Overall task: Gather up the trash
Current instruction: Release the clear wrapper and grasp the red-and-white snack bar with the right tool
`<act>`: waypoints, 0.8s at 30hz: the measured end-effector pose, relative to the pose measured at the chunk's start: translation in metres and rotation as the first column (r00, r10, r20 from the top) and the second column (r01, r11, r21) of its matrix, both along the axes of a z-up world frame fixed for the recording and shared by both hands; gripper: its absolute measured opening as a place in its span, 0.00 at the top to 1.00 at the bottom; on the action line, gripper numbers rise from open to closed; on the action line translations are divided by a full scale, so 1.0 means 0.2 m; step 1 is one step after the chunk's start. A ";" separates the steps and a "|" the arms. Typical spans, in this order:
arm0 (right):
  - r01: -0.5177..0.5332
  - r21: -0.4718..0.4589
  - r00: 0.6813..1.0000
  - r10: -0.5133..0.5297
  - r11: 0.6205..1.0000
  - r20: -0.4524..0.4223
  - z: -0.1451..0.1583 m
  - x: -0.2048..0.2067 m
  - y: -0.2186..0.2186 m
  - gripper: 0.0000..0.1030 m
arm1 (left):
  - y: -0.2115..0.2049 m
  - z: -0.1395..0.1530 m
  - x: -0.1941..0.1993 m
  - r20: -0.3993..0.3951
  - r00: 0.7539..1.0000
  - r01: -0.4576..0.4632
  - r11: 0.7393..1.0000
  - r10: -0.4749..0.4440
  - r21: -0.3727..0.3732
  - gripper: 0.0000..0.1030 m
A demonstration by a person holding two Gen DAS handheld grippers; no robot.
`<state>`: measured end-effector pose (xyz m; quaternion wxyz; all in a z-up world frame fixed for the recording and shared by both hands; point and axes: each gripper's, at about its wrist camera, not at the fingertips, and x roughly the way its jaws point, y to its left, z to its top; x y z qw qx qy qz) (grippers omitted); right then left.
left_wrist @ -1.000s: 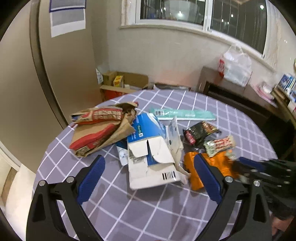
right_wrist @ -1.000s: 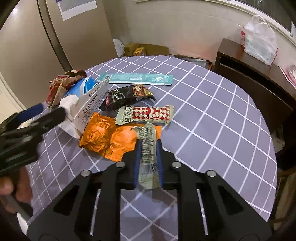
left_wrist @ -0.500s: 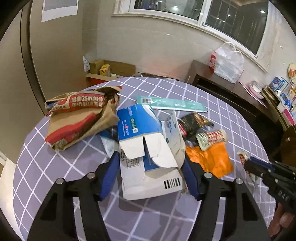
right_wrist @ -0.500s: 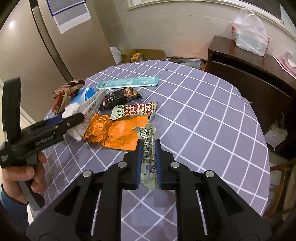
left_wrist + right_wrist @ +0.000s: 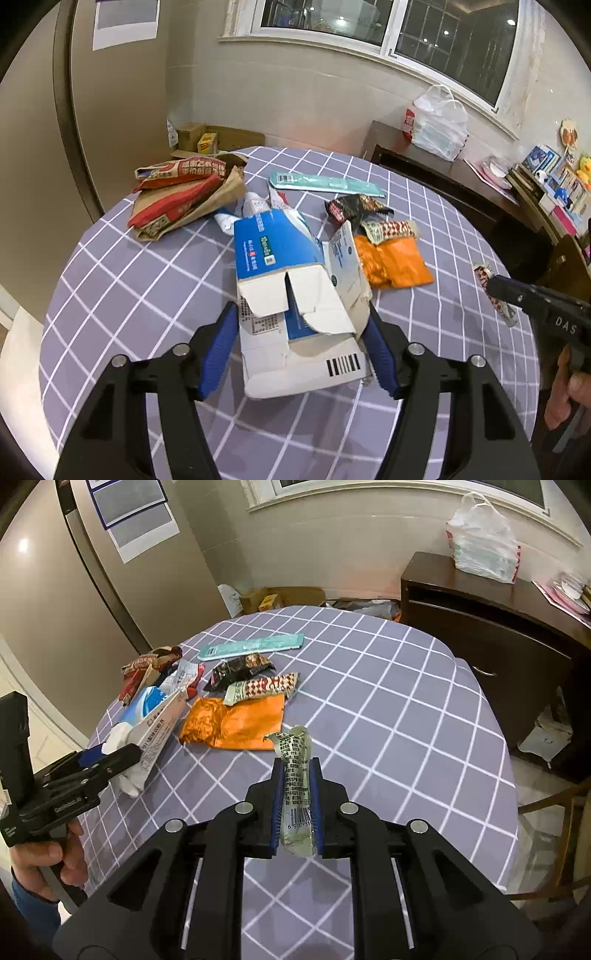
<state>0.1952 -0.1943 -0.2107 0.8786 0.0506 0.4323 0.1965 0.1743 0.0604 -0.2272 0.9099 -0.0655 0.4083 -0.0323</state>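
A torn blue and white carton [image 5: 280, 254] lies on the checked tablecloth [image 5: 122, 295]. My left gripper [image 5: 300, 310] is shut on the carton's near end, with a blue pad against each side. In the right wrist view the carton [image 5: 159, 731] shows edge-on in the left gripper [image 5: 110, 753]. My right gripper [image 5: 297, 764] is shut on a pale green wrapper [image 5: 295, 746], which it holds above the table; the left wrist view shows this gripper [image 5: 495, 288] at the right edge. An orange wrapper [image 5: 236, 723], a red and white wrapper [image 5: 262, 686], a black wrapper [image 5: 240, 668] and a long teal packet [image 5: 251, 646] lie loose.
Crumpled brown paper bags [image 5: 181, 192] lie at the table's far left. A dark wooden cabinet [image 5: 480, 627] with a white plastic bag [image 5: 484, 546] on it stands behind the table on the right. Cardboard boxes [image 5: 280, 596] sit on the floor by the wall. A wooden chair [image 5: 554, 812] is at the right.
My left gripper moved forward around the carton and its jaws closed in on the carton's sides. My right gripper drew away to the right with the green wrapper.
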 end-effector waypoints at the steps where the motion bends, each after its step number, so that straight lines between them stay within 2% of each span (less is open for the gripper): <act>1: 0.001 -0.002 1.000 -0.001 1.000 -0.004 -0.01 -0.01 0.00 0.87 | 0.00 -0.01 0.00 -0.005 1.000 -0.001 1.000 0.001 0.012 0.34; 4: -0.001 -0.004 1.000 0.001 1.000 -0.013 -0.03 -0.03 -0.01 0.87 | 0.00 -0.03 0.02 -0.020 0.999 -0.033 0.998 0.034 0.049 0.17; 7: -0.003 0.001 1.000 0.003 1.000 -0.017 -0.04 -0.05 -0.01 0.87 | 0.00 -0.05 0.06 -0.019 0.999 -0.033 0.998 0.034 0.045 0.17; 8: -0.002 0.002 1.000 0.002 1.000 -0.015 -0.03 -0.06 -0.01 0.87 | 0.00 -0.05 0.07 -0.020 0.999 -0.029 0.999 0.030 0.042 0.19; 9: -0.001 0.002 1.000 0.001 1.000 -0.013 -0.03 -0.06 -0.02 0.87 | 0.00 -0.06 0.08 -0.023 0.999 -0.023 0.999 0.024 0.037 0.24; 10: 0.000 0.003 1.000 0.000 1.000 -0.011 -0.02 -0.06 -0.02 0.87 | 0.00 -0.07 0.08 -0.034 0.999 -0.018 0.999 0.019 0.036 0.35; 12: 0.007 0.005 1.000 -0.007 1.000 -0.004 -0.01 -0.07 -0.04 0.87 | 0.00 -0.07 0.07 -0.041 0.999 -0.002 1.000 0.002 0.009 0.36; 17: 0.023 0.024 1.000 -0.024 0.999 0.006 0.02 -0.08 -0.08 0.87 | -0.02 -0.03 0.01 -0.021 1.000 0.011 1.000 -0.011 0.000 0.38; 24: 0.047 0.081 0.998 -0.050 0.996 0.040 0.10 -0.10 -0.18 0.87 | -0.09 0.16 -0.10 0.069 0.997 0.025 1.000 -0.025 0.001 0.38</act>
